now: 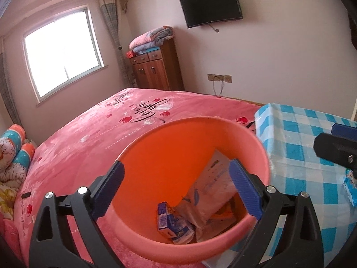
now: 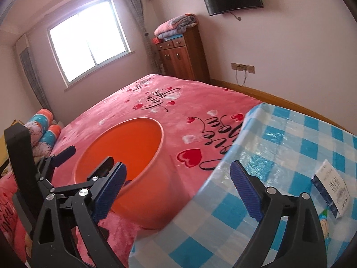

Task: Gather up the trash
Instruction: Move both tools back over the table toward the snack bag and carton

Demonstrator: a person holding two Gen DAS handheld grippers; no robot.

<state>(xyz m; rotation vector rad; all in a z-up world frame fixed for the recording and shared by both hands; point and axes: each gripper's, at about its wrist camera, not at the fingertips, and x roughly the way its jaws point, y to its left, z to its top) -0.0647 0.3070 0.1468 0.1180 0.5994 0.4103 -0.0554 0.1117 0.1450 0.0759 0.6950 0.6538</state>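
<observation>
- Pillows (image 1: 15,151): stacked at the far left edge of the bed (image 1: 93,134), which carries a pink cover printed with red hearts.
- Left tool (image 1: 176,189): jaws spread wide, with nothing gripped. In the left wrist view its blue fingers (image 1: 109,192) stand on either side of the bin's near rim, clear of the trash inside.
- Orange bin (image 1: 156,156): round, open-topped, tilted toward the left tool. It sits on the bed cover, just beside the left edge of the table (image 2: 279,138).
- Bin contents: a blue-and-white carton (image 1: 171,223) lies low against the near wall; a pale paper packet (image 1: 212,192) leans against the right inner wall. Further scraps lie beneath them; their type cannot be determined.
- Right tool (image 2: 178,183): jaws spread wide, holding nothing. In the right wrist view its left finger is in front of the bin's outer wall, and its right finger is over the table's checked cloth.
- Table: covered in a blue-and-white checked cloth under a clear film.
- White-and-blue box (image 2: 332,189): flat on the table near its right edge, well apart from the bin.
</observation>
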